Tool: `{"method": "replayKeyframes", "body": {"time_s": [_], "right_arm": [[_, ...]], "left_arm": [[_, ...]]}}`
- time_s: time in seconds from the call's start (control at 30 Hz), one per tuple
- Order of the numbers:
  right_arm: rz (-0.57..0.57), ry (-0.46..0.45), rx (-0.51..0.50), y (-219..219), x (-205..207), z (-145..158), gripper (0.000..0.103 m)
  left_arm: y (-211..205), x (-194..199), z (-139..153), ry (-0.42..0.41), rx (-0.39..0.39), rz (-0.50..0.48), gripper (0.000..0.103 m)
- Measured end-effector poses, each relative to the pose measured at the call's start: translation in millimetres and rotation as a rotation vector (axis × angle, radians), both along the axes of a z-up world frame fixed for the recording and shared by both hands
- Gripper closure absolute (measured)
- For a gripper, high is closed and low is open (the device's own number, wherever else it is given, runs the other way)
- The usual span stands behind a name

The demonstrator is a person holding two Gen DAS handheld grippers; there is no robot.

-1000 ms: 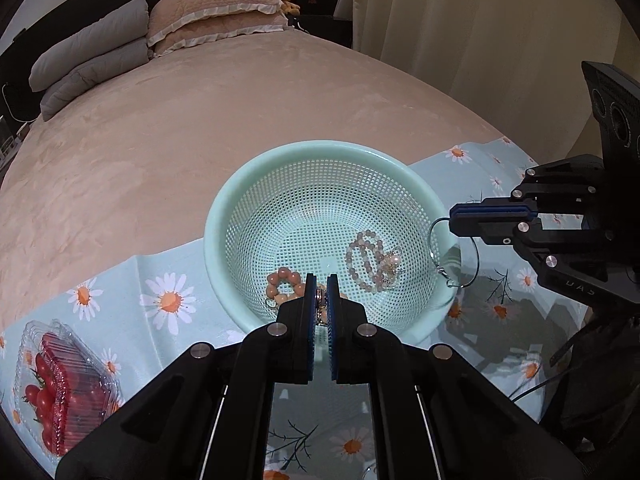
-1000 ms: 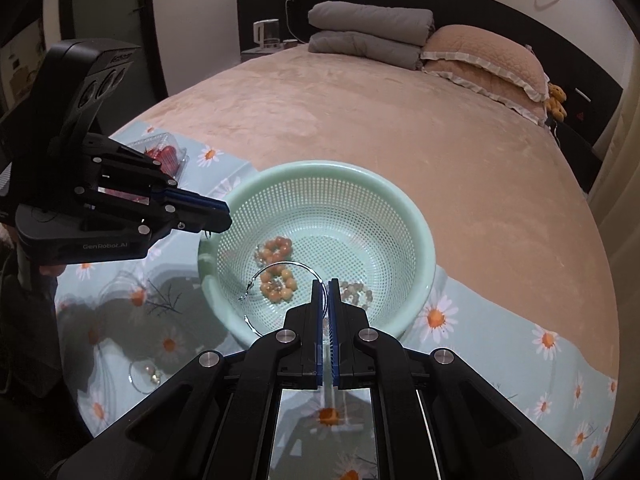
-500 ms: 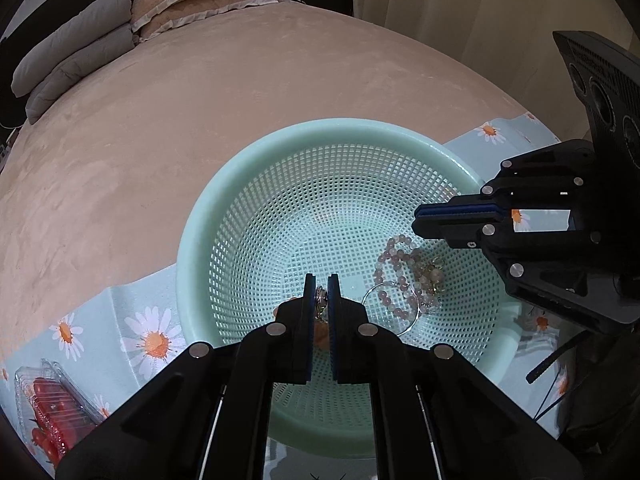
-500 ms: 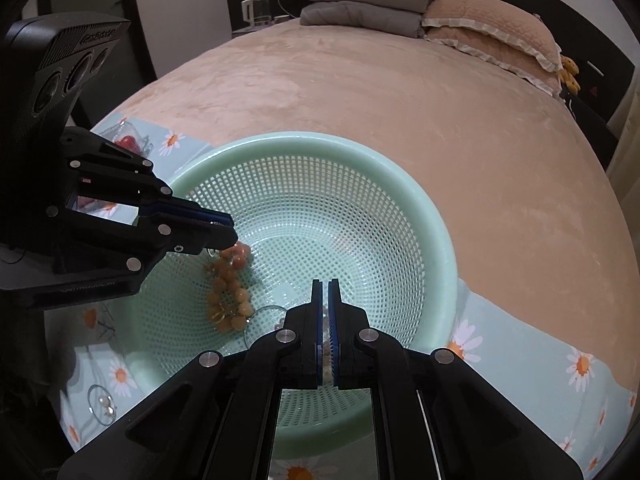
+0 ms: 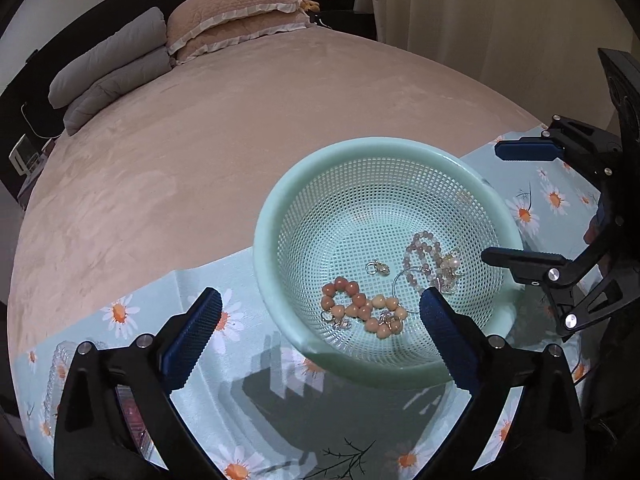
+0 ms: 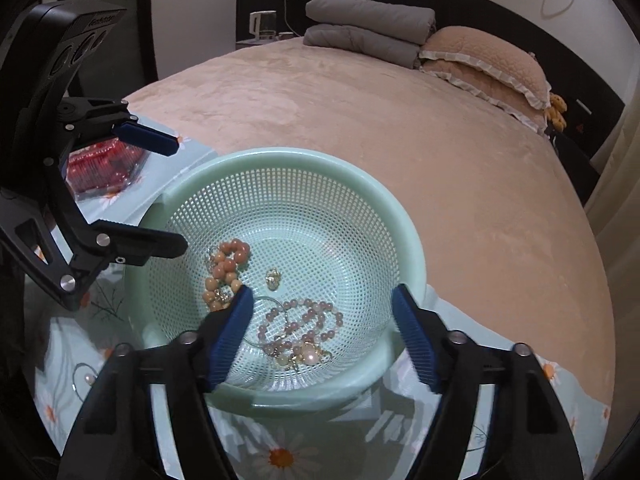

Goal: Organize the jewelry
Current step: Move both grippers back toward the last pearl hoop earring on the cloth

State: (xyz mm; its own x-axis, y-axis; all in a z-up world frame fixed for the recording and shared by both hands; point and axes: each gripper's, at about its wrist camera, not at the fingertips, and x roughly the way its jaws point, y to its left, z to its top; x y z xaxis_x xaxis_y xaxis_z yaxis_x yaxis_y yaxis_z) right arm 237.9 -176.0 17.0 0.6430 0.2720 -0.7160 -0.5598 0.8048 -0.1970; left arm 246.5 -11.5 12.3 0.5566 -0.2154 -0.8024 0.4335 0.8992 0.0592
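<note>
- A mint-green mesh basket (image 5: 280,216) is seen on a daisy-print cloth (image 5: 120,312) spread over the near edge of a bed (image 5: 200,140).
- The left tool (image 5: 320,312) is pictured with its jaws opening, spread wide and empty; the basket's near rim lies between its blue pads.
- The right tool (image 6: 322,304) is likewise shown with jaws opening, wide apart, nothing pressed between the pads.
- In the left wrist view, a peach bead bracelet (image 5: 360,312) is lying in the basket's bowl at 6 o'clock, a pale pink bead bracelet (image 5: 424,256) at 3 o'clock, and a small gold clasp piece (image 5: 378,268) near the centre.
- A thin silver hoop (image 5: 404,284) is seen beside the pink beads, touching them.
- A clear box of red fruit (image 6: 100,164) is visible on the cloth at 10 o'clock from the basket in the right wrist view.
- Pillows (image 5: 232,24) and folded grey bedding (image 5: 108,72) are stacked at the bed's far end.
</note>
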Motion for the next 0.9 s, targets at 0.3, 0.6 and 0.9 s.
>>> {"method": "replayKeyframes", "body": {"time_s": [0.3,0.6,0.9], "right_arm": [[0.009,-0.036,0.004,-3,-45,23,0.016],[0.091,-0.003,0.070,8,-107,9,0.016],[0.271,0.093,0.052,46,-152,-38,0.018]], "left_arm": [[13,-46,17,-0.033,0.021,0.019,0.006],[37,-87,9,-0.001,0.016,0.058,0.006],[48,-129,-30,0.072,0.039,0.073,0.006]]}}
